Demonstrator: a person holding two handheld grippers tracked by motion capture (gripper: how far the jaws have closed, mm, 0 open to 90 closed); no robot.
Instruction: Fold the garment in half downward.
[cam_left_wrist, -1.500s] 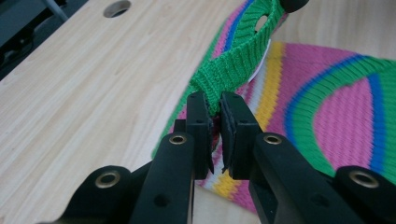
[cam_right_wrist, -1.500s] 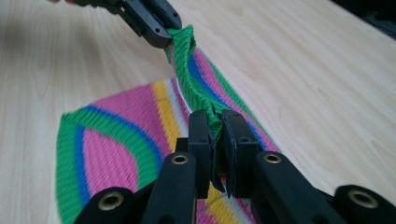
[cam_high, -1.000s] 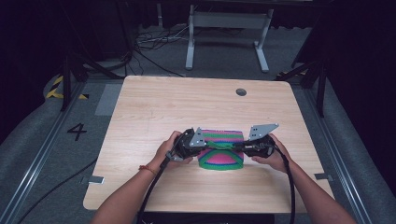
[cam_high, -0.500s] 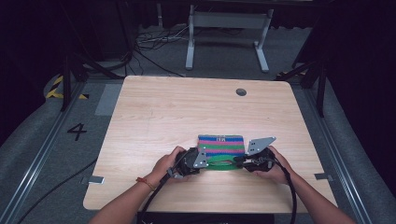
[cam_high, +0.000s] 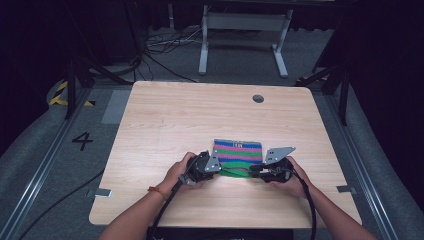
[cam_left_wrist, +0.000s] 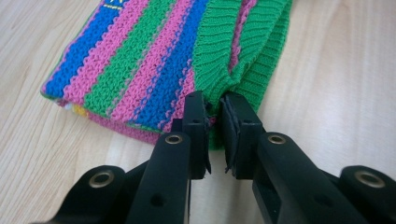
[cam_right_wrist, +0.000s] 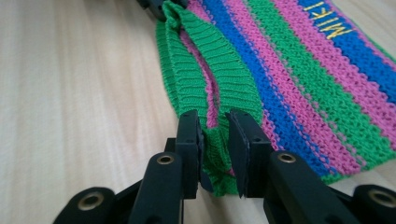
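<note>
Two tongs meet one knitted piece on the bench (cam_high: 165, 120), and both hold its near edge. At the left, the left tongs (cam_high: 216, 168) are clamped on the green ribbed hem at the left near corner of the striped knit (cam_high: 238, 151); in the left gripper view the jaws stand nearly together with the green rib (cam_left_wrist: 219, 70) pinched between them. The knit lies flat in pink, green and blue bands, folded, a little right of the bench's middle and toward the person's side. Its long axis runs left to right, so the hem stretches between the two hands and the body of the cloth lies away from the person, beyond both tongs. At the right, the right tongs (cam_high: 256, 169) are clamped on the same hem at the other near corner; the right gripper view shows the rib (cam_right_wrist: 212, 135) caught between its jaws. Neither hand is nearer: each sits at its own end of the hem.

Half a second ago the cloth was already low on the bench with the hands close in; a second ago it was bunched and held up between them. Now it lies spread, and the hands are farther apart.
</note>
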